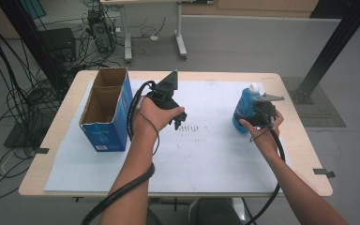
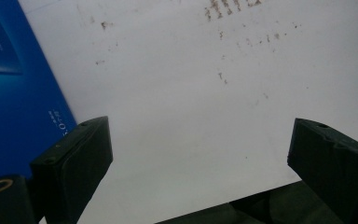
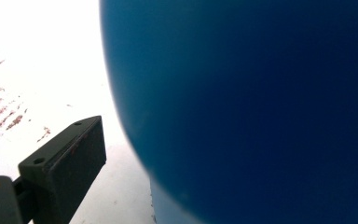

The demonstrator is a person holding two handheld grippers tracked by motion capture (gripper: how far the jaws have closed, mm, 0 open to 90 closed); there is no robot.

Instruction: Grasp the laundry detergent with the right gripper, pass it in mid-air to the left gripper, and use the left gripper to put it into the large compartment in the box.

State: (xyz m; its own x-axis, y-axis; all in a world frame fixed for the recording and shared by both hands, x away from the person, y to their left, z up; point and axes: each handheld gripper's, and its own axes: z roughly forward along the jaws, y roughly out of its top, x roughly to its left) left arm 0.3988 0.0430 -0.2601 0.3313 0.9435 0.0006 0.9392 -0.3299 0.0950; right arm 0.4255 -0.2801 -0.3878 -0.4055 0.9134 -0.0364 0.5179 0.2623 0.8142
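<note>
Blue bottle [image 1: 243,110] straddled by right gripper [image 1: 258,119], jaws apart; to be clamped squarely mid-body. Left gripper [image 1: 178,123] held spread, empty.

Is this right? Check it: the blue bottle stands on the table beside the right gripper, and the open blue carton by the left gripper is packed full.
Not quite. The high view shows the blue carton with both compartments empty. The rest holds: the blue bottle stands at the right gripper, and the left gripper, jaws apart, is beside the carton.
</note>
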